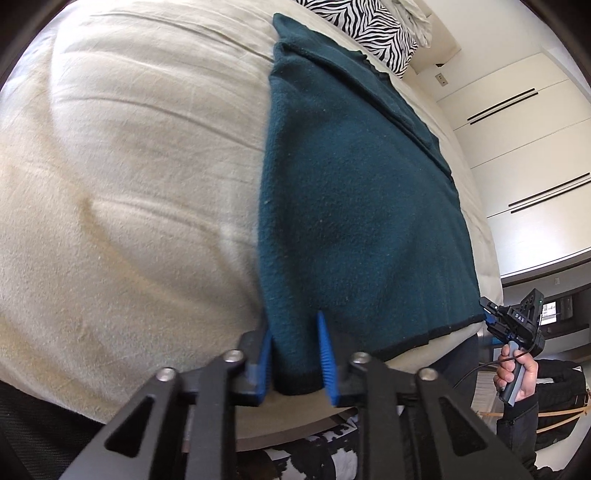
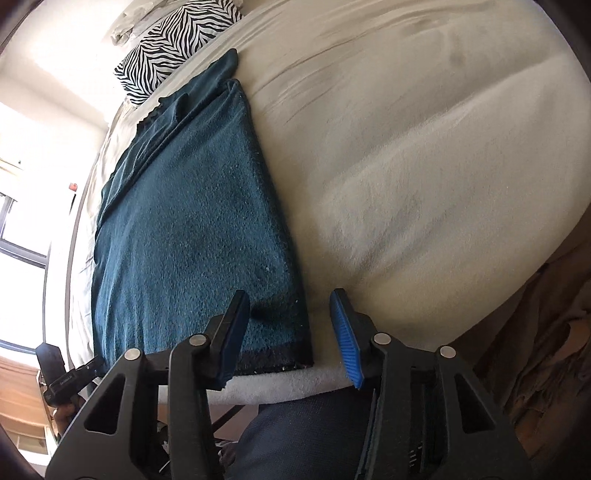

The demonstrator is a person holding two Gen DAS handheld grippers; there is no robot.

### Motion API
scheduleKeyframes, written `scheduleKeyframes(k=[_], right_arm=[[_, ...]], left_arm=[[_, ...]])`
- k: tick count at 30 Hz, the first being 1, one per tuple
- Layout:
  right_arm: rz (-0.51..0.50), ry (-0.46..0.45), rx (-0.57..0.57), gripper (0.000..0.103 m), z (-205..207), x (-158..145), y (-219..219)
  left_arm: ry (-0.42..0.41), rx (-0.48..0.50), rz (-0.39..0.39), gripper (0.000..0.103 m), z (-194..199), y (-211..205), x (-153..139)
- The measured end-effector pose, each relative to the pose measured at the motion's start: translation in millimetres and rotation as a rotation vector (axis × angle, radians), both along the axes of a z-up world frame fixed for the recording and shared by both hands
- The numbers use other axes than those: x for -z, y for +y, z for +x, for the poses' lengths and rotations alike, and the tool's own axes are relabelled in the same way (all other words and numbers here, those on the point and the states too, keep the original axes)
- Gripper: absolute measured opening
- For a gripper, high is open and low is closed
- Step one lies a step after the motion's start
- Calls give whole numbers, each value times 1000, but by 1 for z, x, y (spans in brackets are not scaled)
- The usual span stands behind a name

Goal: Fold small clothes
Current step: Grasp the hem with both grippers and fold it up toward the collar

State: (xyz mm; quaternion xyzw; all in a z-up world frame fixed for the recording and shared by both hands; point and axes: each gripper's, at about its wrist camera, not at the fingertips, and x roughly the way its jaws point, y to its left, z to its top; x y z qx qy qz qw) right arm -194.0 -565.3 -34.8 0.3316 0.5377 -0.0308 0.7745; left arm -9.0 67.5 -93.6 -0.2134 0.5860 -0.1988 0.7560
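A dark teal fleece garment (image 1: 351,206) with a black hem lies lengthwise on the cream bed (image 1: 129,184), with one side folded over on top. My left gripper (image 1: 293,325) is shut on its near left hem corner, and the cloth bunches between the blue pads (image 1: 327,354). In the right wrist view the garment (image 2: 192,221) has its near right corner between the jaws of my right gripper (image 2: 290,295). That gripper is open: the dark finger (image 2: 236,325) rests on the fleece and the blue pad (image 2: 345,332) stands clear over the sheet. A hand (image 1: 517,373) holds the right gripper (image 1: 493,319).
A zebra-print pillow (image 1: 369,29) lies at the head of the bed, beyond the garment. White wardrobe doors (image 1: 517,147) stand past the bed's far side. The bed edge (image 2: 295,380) is right below both grippers. A window (image 2: 22,221) is at the left of the right wrist view.
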Motion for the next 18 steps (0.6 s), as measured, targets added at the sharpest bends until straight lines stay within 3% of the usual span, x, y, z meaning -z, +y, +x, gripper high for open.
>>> scheduleKeyframes(k=[4, 5, 7, 12, 18], right_arm=[[1, 13, -28, 29, 1, 0, 4], [-1, 18, -32, 19, 2, 0, 5], [8, 16, -31, 10, 2, 0, 7], [19, -21, -30, 7, 2, -7, 10], [103, -134, -7, 7, 5, -35, 8]], left_arm=[[2, 2, -7, 10, -3, 4, 2], [2, 3, -8, 9, -3, 4, 1], [1, 3, -8, 8, -3, 3, 1], [-6, -1, -42, 7, -5, 3, -4], [-16, -45, -212, 7, -2, 19, -21]])
